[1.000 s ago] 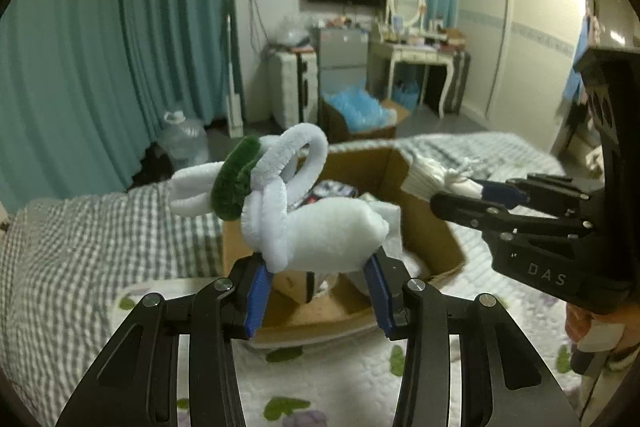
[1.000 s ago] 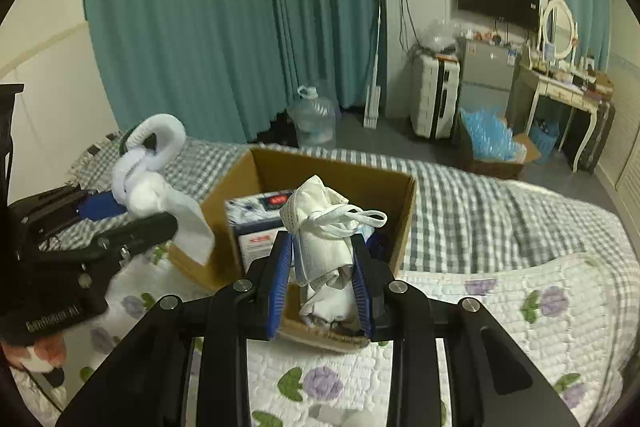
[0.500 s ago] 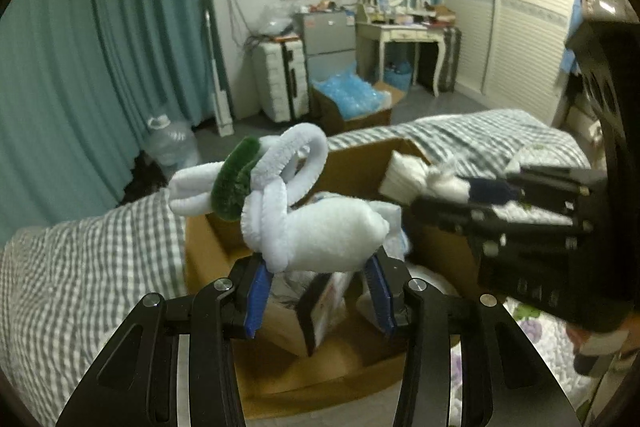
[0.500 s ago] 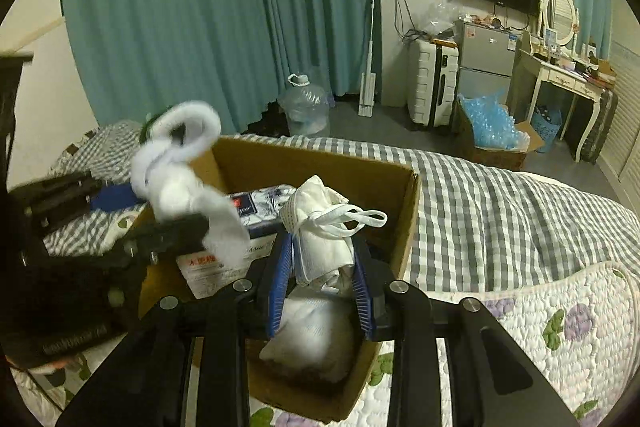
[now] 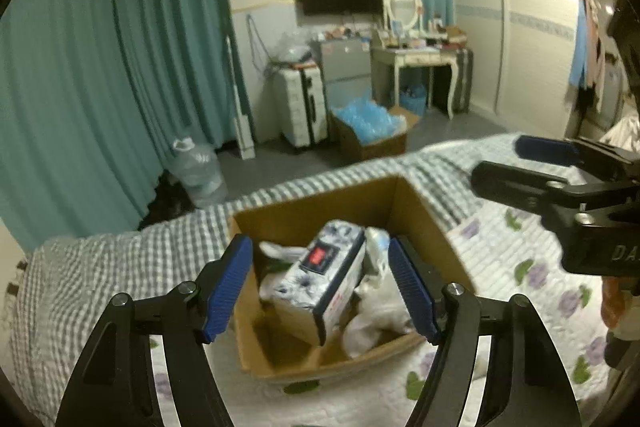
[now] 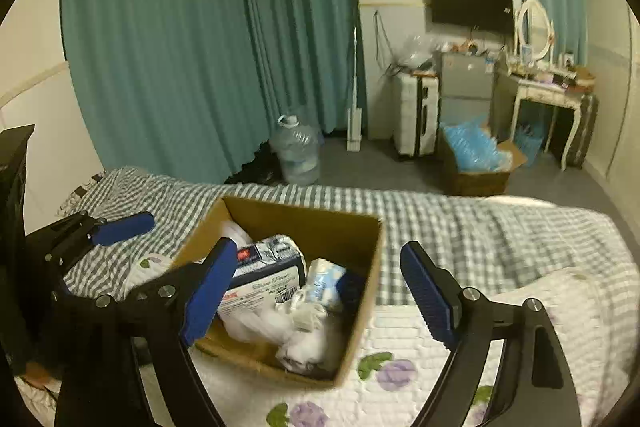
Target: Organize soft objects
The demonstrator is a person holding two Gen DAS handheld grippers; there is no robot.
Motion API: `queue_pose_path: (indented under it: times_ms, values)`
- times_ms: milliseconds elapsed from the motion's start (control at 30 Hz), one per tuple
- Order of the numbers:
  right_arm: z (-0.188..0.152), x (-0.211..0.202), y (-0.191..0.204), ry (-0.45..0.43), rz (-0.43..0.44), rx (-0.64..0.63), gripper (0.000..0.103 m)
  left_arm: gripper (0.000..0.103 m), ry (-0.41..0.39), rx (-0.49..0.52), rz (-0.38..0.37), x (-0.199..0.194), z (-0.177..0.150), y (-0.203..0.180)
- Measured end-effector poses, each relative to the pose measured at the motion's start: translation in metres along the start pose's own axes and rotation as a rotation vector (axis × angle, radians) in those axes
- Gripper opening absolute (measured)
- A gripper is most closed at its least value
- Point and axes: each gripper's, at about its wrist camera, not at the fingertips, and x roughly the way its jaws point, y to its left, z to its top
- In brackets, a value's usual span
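Both grippers, left (image 5: 322, 283) and right (image 6: 316, 291), hang spread wide and empty above an open cardboard box (image 6: 362, 291) on the bed (image 6: 472, 227). The fuzzy white toy and bundled cloth they clamped a moment ago are released; soft white bundles (image 6: 280, 327) now lie inside beside a tissue pack (image 5: 320, 283). Quilted floral bedding (image 6: 400, 375) surrounds the box.

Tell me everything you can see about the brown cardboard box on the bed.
The brown cardboard box is open-topped, plain corrugated card, sitting upright on the floral quilt beside the grey checked blanket. Inside, a blue-and-white printed tissue pack leans at a tilt among crumpled white soft items. The left gripper and right gripper are open near it; neither visibly touches it.
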Motion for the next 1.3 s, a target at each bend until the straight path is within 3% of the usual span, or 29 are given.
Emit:
queue_pose_path:
  times_ms: [67,133,300,333,533,733,967,1033,1300]
  values:
    - [0.006,-0.029,0.001,-0.023,-0.021,-0.010,0.087,0.075,-0.022,-0.012,-0.006,-0.021,0.005,0.000]
    - [0.009,-0.054,0.005,-0.042,-0.045,-0.027,0.088,0.086,-0.048,-0.016,-0.006,-0.044,0.009,0.001]
    - [0.007,-0.115,0.017,-0.077,-0.092,-0.062,0.093,0.087,-0.138,-0.026,0.020,-0.107,0.005,0.004]
    - [0.004,-0.128,0.019,-0.082,-0.097,-0.067,0.095,0.092,-0.145,-0.030,0.023,-0.117,0.001,0.004]
    - [-0.025,-0.150,0.028,-0.028,-0.110,-0.076,0.097,0.096,-0.138,-0.054,0.052,-0.146,-0.028,0.003]
    - [-0.084,-0.111,0.028,0.098,-0.118,-0.082,0.099,0.096,-0.120,-0.116,0.083,-0.138,-0.069,0.005]
    - [-0.162,-0.025,0.000,0.265,-0.141,0.024,0.099,0.096,-0.017,-0.206,0.129,-0.069,-0.126,0.007]
    - [-0.178,-0.007,-0.004,0.294,-0.173,0.026,0.099,0.096,0.038,-0.208,0.126,-0.047,-0.143,0.008]
    - [-0.207,0.035,-0.007,0.386,-0.128,0.069,0.095,0.096,0.183,-0.235,0.157,0.009,-0.188,0.009]
